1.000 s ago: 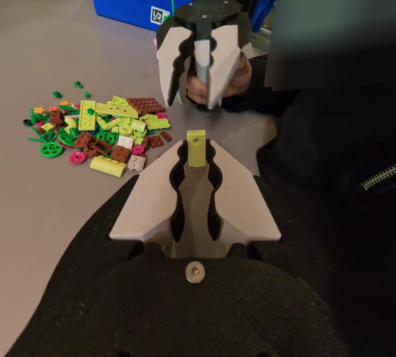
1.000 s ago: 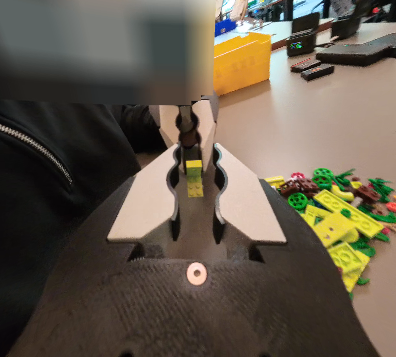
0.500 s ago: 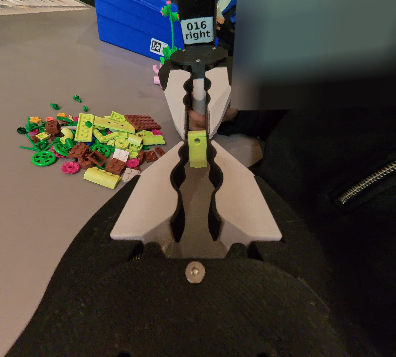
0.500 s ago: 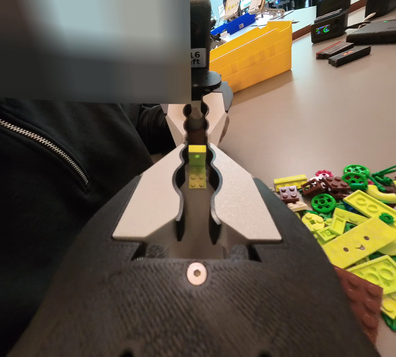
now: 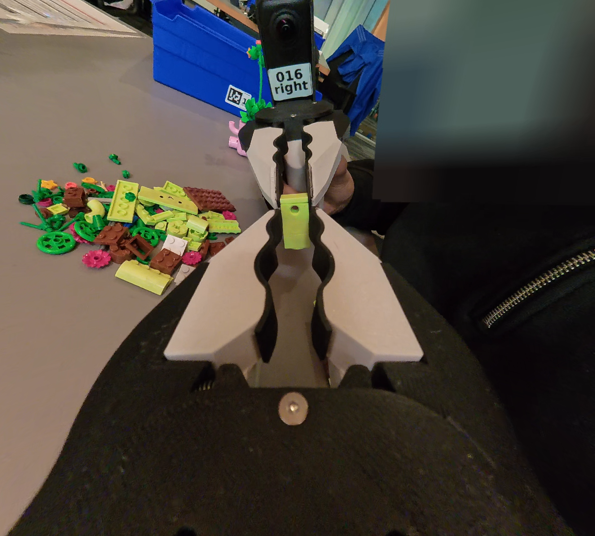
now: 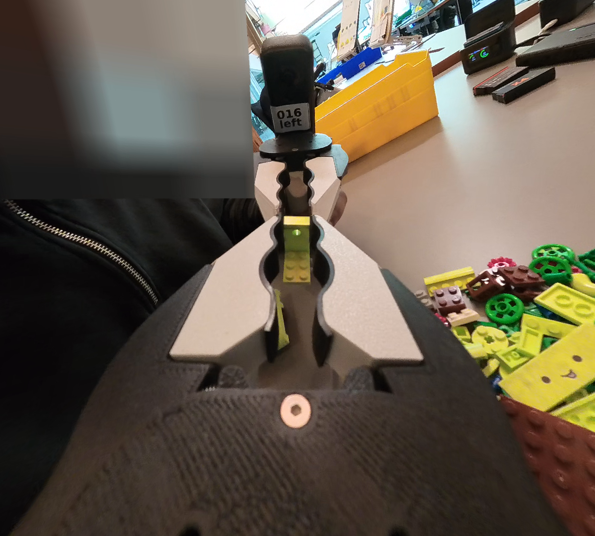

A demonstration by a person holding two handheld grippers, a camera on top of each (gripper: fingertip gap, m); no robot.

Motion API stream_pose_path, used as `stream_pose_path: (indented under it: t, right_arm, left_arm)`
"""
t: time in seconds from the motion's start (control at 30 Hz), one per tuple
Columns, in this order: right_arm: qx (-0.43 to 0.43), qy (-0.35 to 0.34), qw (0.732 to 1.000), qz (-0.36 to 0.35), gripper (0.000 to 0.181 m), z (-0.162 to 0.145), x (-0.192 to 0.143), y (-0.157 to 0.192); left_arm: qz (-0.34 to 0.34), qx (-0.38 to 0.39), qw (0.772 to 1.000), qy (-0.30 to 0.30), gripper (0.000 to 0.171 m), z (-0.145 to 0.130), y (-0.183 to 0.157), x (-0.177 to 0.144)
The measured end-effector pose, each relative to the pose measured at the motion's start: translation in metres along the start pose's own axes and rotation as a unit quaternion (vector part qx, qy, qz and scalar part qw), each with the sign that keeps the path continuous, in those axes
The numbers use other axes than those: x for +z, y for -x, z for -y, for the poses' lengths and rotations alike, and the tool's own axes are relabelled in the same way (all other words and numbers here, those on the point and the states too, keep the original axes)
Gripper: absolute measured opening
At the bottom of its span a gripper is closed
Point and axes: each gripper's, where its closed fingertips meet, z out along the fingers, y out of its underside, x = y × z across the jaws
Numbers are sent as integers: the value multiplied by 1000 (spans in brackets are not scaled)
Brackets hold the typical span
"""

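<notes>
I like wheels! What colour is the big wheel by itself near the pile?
Bright green wheel, clearest in the left wrist view.

Two matching handheld grippers, pale fingers on black bodies

Each gripper, left gripper (image 5: 294,217) and right gripper (image 6: 296,230), has two pale grey wedge fingers (image 5: 225,304) lined with wavy black pads, a textured black printed body with a silver screw (image 5: 293,408) at 6 o'clock, and a black camera (image 5: 286,24) on top bearing a white label; the person wears a black jacket (image 5: 483,263) with a metal zip at 3 o'clock
</notes>
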Motion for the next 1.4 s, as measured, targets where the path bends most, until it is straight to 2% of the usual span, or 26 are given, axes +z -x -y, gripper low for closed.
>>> stream_pose_path:
  t: [0.27,0.5,0.57,0.67,0.73,0.77,0.83,0.93,1.03,1.13,1.3,1.4]
  right_arm:
    - [4,-23,999,28,13,6,1,8]
    - [62,-52,992,98,14,12,1,19]
    - [66,-55,992,95,13,12,1,17]
    - [12,-37,999,28,13,10,0,7]
    - [-17,-78,997,-15,13,28,-12,1]
    - [-22,-92,995,-27,13,35,-19,-2]
    - [-28,-80,995,-44,14,29,-21,-7]
    - [-34,-70,995,-57,14,25,-21,-11]
    - [-61,-16,986,-154,14,17,-31,-44]
    - [-88,76,956,-268,15,-7,-47,-82]
    - [-147,123,925,-329,31,-14,-50,-94]
    - [-182,124,927,-305,34,-14,-41,-83]
  left_arm:
    - [-49,-51,997,-10,15,5,-10,-2]
    - [-121,-99,987,-35,15,12,-23,-7]
    - [-117,-100,987,-36,15,12,-21,-7]
    - [-68,-78,994,-26,15,8,-9,-6]
    - [-16,-29,999,21,14,-8,-1,0]
    - [-19,-23,999,18,14,-8,-5,2]
    - [-30,-27,999,4,14,-2,-9,2]
    - [13,15,999,26,14,-8,3,0]
    - [50,59,996,46,14,-13,10,1]
    - [88,100,989,64,14,-17,20,-1]
    - [104,105,987,68,14,-17,26,-4]
    - [122,112,984,74,14,-18,33,-6]
